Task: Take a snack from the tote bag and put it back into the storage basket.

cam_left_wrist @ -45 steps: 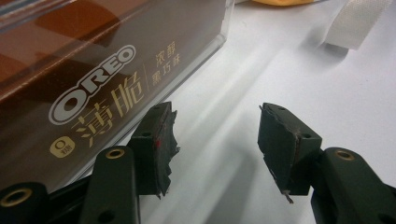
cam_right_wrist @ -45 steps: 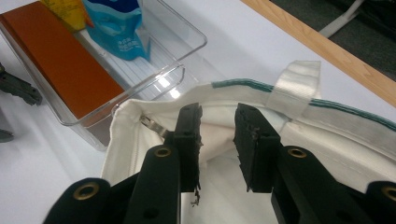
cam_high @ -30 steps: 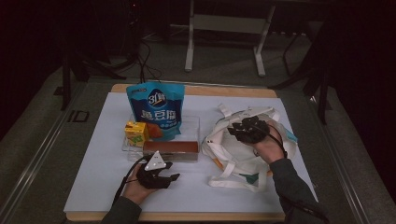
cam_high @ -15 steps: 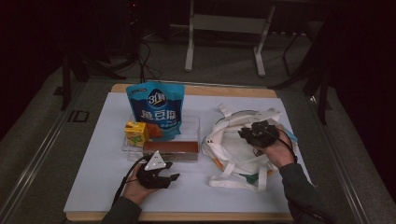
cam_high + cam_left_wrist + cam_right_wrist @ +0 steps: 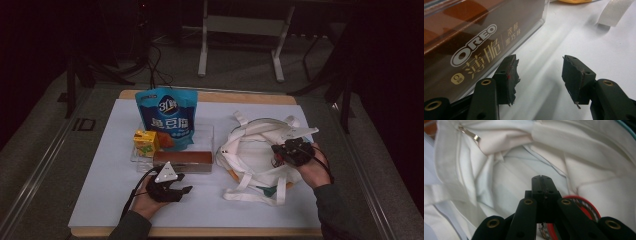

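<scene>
Each hand carries matt black plastic tongs. The left tongs [image 5: 172,189] bear a grey three-cornered plate and trail a black cable. Brass-ringed screw holes dot the black arms; worn rubber pads [image 5: 576,77] face the tips. The right tongs [image 5: 541,178] look alike. Dark grey sleeves [image 5: 332,210] cover both forearms.

light: dim room, black at the top of the high view | bright: white surface [image 5: 110,200] | shadows: soft, under the tongs | blur: close parts fuzzy, high view grainy
</scene>
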Action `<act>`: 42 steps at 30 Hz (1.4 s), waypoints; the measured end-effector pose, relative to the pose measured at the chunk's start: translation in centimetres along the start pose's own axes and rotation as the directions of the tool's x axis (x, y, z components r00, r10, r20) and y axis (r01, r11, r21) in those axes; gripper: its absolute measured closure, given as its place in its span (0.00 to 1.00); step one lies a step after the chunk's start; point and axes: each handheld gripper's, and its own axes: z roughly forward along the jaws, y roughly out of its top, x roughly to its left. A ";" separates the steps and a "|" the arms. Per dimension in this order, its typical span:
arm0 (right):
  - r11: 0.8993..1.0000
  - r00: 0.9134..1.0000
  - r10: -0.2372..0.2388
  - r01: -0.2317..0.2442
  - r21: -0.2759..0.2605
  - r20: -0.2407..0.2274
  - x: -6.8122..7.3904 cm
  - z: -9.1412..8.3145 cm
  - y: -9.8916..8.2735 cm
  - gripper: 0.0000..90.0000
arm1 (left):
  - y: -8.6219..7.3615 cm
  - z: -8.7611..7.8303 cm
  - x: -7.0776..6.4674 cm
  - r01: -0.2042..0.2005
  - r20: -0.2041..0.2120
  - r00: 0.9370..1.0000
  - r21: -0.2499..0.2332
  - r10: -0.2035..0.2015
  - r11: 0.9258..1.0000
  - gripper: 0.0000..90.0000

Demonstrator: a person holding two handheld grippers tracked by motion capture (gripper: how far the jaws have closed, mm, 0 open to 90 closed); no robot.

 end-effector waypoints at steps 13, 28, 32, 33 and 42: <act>0.996 0.995 0.090 -0.090 0.007 0.037 -2.1 -1.2 -3.4 1.00 | 0.0 0.0 0.0 0.000 0.000 1.000 0.000 0.000 1.000 0.51; 0.990 0.989 0.133 -0.136 0.039 0.067 -3.1 -2.0 -6.6 1.00 | 0.0 0.0 0.0 -0.001 -0.001 1.000 0.001 0.001 1.000 0.51; 0.989 0.989 0.132 -0.136 0.053 0.069 -3.3 -1.8 -7.0 1.00 | 0.0 0.0 0.0 0.000 -0.001 1.000 0.000 0.000 1.000 0.51; 0.989 0.989 0.129 -0.133 0.062 0.067 -3.3 -1.7 -7.0 1.00 | 0.0 0.0 0.0 0.001 0.000 1.000 0.001 -0.001 1.000 0.51; 0.991 0.993 0.106 -0.110 0.071 0.056 -2.6 -0.8 -5.9 1.00 | 0.0 0.0 0.0 -0.001 0.000 1.000 0.001 0.001 1.000 0.51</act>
